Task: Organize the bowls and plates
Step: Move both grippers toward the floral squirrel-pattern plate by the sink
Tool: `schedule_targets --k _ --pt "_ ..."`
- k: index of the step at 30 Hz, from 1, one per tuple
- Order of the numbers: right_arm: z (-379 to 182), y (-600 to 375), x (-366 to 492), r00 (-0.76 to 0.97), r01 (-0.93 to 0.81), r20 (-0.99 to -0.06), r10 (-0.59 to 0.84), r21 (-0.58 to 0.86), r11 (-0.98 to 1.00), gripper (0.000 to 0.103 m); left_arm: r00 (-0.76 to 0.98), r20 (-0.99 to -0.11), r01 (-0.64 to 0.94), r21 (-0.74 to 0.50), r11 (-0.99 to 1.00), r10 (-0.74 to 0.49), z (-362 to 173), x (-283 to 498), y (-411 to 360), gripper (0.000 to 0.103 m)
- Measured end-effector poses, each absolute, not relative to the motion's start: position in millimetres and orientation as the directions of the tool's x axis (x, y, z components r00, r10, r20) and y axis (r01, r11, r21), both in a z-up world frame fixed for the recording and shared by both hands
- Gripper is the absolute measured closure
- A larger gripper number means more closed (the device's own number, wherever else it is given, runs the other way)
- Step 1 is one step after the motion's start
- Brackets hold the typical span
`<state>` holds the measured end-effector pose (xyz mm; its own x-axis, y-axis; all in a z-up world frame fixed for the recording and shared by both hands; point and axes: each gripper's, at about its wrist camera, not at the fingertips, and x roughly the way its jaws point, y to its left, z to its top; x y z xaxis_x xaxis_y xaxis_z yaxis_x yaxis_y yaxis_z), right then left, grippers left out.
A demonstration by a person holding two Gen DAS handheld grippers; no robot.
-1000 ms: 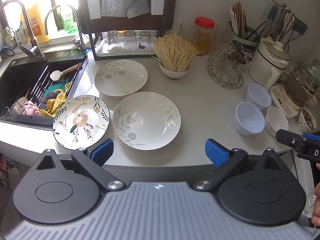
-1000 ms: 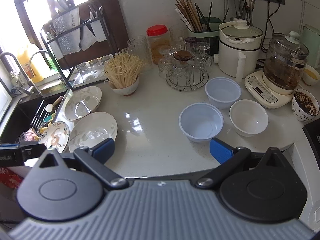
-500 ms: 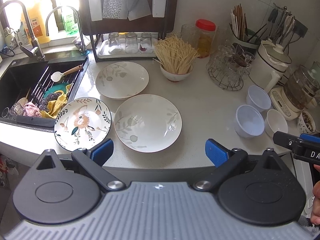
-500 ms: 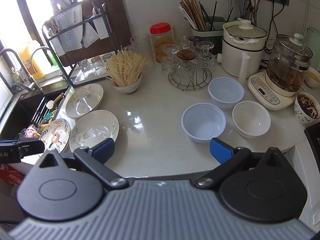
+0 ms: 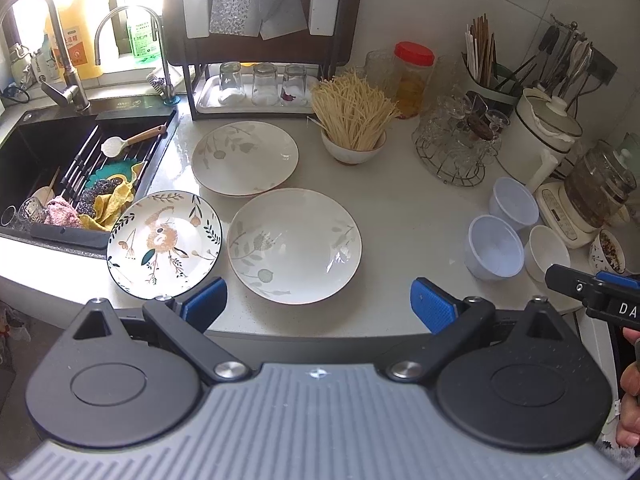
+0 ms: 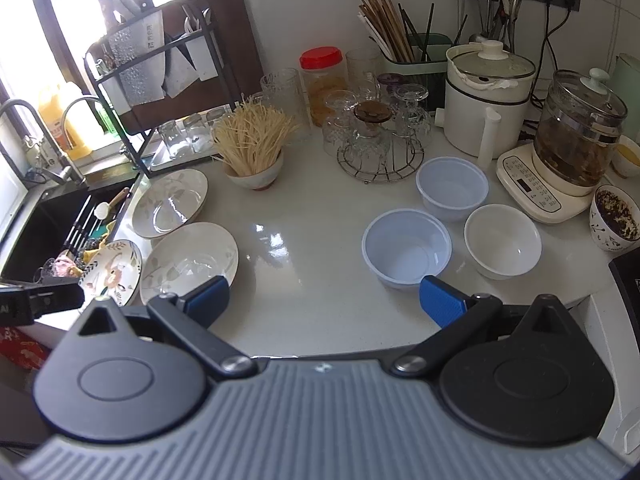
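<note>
Both the left gripper [image 5: 318, 300] and the right gripper [image 6: 323, 300] are wide open and hold nothing. Just past the left one, mid-frame, sits the big white plate [image 5: 295, 246], with the flower plate [image 5: 165, 243] touching its left side. A good start is probably to grab a plate by its rim. The bowls [image 6: 407, 247] wait lower right.

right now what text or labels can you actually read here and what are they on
"DA": white letters on the right gripper's black body, cut off at the frame edge.
Orange bottle and green bottle by the window: printed labels, too blurred to read.
Cleaver blade in the rack: printed characters, unreadable.
Kettle base panel: button marks, too small.
</note>
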<state>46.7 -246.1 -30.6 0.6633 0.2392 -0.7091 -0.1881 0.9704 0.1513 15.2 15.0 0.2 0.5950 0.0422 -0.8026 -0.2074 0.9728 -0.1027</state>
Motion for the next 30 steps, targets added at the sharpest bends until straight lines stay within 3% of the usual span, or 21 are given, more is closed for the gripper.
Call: schedule_targets --k 30 --pt "-39.8 -248.0 71.9 0.624 -0.28 -0.709 0.33 0.191 0.941 0.0 0.591 -0.803 -0.23 -0.075 0.97 0.078 -11.1 38.5 7.6 0.003"
